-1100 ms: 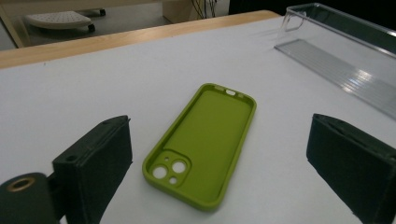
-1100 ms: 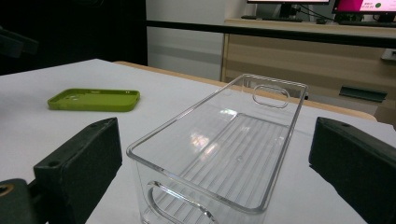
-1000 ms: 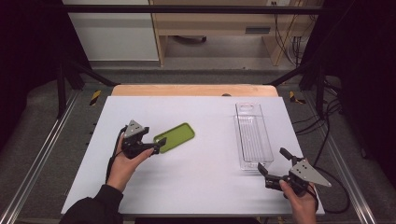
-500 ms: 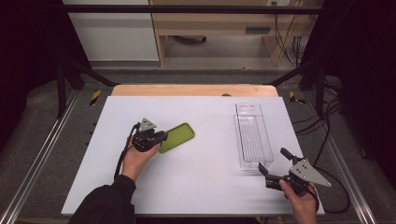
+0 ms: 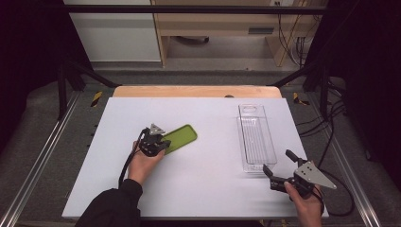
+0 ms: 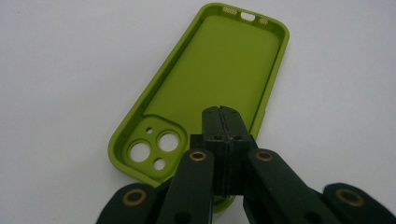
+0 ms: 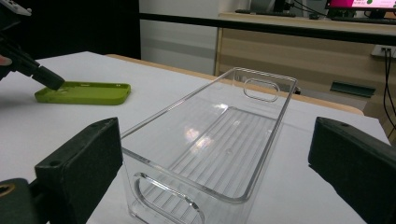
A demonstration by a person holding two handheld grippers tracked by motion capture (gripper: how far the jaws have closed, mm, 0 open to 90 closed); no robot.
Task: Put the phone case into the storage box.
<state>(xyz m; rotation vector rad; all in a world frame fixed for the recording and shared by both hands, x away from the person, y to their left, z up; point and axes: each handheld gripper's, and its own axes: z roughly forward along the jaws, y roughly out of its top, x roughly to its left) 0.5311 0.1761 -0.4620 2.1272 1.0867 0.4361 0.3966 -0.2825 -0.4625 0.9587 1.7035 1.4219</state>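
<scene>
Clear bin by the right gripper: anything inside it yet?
Nothing lies inside the clear bin; its ribbed floor shows bare through the walls. The green phone case lies apart on the table, its near end covered by the left gripper.

The left gripper [image 5: 162, 144] is out over the middle-left of the table, held in the left hand [image 5: 144, 163]. A dark sleeve [image 5: 111, 208] covers that arm. In the left gripper view its two black jaws are pressed tight together, with no gap. The right gripper [image 5: 277, 164] sits low at the near right corner, held in the right hand [image 5: 305, 201]. Its jaws are spread wide apart. It looks to be resting low, but that is hard to tell.
</scene>
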